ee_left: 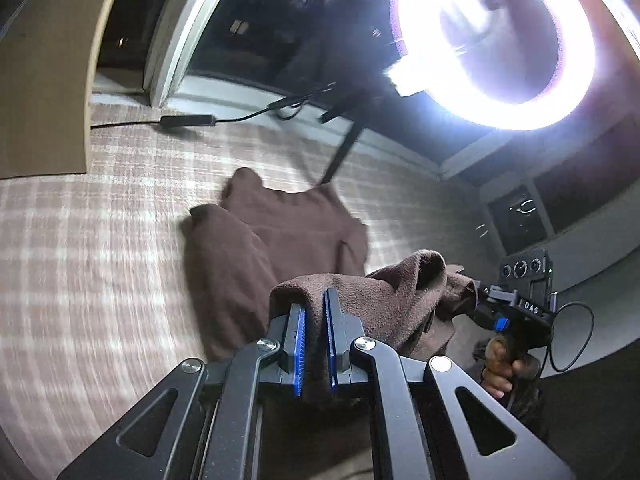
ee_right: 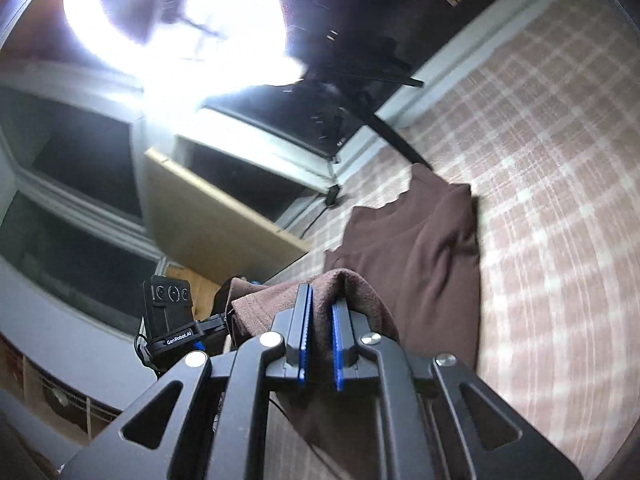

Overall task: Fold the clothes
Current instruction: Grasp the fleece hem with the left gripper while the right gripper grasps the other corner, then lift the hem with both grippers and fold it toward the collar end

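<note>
Brown sweater [ee_left: 280,232] lies lengthwise away from both cameras on checked bed [ee_left: 100,260], near edge lifted, left gripper [ee_left: 315,300] and right gripper [ee_right: 320,300] fingers pinching it.

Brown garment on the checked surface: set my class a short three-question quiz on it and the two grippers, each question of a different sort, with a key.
1. True or false: the left gripper is shut on the brown garment.
2. Which covering lies under the garment? A) checked cloth B) bare wood C) blue plastic sheet
3. Fill in: the bright ring-shaped thing above the far edge is a ____.

Key: 1 true, and the right gripper also pinches the cloth between its fingers. 2 A. 3 ring light.
</note>
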{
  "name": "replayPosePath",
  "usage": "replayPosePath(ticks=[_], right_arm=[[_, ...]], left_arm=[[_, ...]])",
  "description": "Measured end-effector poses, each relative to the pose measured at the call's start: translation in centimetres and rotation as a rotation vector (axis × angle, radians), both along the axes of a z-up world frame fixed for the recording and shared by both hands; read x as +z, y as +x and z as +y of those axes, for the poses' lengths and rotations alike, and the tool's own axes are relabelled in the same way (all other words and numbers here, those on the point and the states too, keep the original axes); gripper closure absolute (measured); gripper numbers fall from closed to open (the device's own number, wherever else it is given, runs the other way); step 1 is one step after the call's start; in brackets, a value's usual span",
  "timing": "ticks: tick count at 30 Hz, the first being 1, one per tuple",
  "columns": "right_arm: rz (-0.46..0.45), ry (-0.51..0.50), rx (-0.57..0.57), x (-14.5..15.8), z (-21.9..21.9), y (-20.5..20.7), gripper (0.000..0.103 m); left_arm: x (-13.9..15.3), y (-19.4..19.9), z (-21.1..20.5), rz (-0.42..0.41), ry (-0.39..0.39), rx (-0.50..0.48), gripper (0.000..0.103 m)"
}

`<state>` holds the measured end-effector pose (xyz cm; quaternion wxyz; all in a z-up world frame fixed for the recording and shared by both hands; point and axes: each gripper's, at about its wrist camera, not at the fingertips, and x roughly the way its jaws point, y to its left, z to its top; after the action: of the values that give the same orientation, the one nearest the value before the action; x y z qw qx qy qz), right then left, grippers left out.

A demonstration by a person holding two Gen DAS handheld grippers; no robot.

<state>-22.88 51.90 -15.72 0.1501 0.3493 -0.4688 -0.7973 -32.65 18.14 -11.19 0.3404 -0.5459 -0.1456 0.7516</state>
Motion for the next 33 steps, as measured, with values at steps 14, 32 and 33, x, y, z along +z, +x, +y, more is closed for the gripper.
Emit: replayPosePath(ticks=[14, 32, 33], right_arm=[[-0.148, -0.092, -0.002, -5.8, 3.0, -6.0, 0.065], [-0.027, 0.550, 0.151, -1.5, -2.0, -4.5, 0.052], [-0.029, 0.543, 0.148, -2.0, -1.9, -5.1, 0.052]], left_arm=[[-7.8, -6.8, 2.1, -0.191, -0.025, -0.035, 0.093], [-3.0, -4.9, 1.9, 0.197, -0.185, -0.101, 0.048], [-3.6, -5.1, 2.6, 0.195, -0.198, -0.111, 0.048]])
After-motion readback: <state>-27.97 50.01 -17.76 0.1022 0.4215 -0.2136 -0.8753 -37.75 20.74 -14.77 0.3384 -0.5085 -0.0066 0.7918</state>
